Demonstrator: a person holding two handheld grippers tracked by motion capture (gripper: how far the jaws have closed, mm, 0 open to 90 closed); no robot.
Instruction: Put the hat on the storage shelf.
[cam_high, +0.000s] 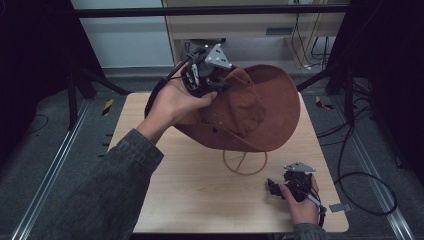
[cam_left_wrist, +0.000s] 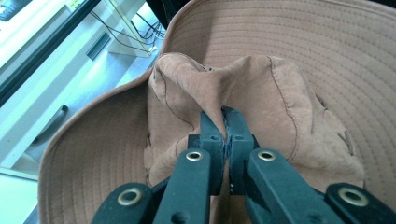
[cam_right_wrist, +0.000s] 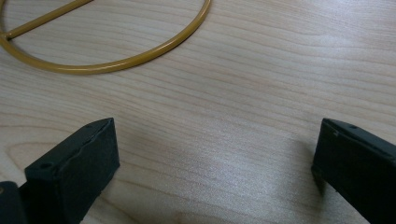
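The wide brown hat hangs over the wire stand, blocking the table's far middle; the near wood lies bare around the right gripper.

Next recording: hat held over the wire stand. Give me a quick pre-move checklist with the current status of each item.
1. Left hand-held gripper pinching the hat crown: ok.
2. Hat lifted off the table: ok.
3. Hat above the stand ring: ok.
4. Stand's upright part, hidden behind the hat: cannot tell.
5. Right hand-held gripper open, nothing between its jaws, low over the table beside the ring: ok.
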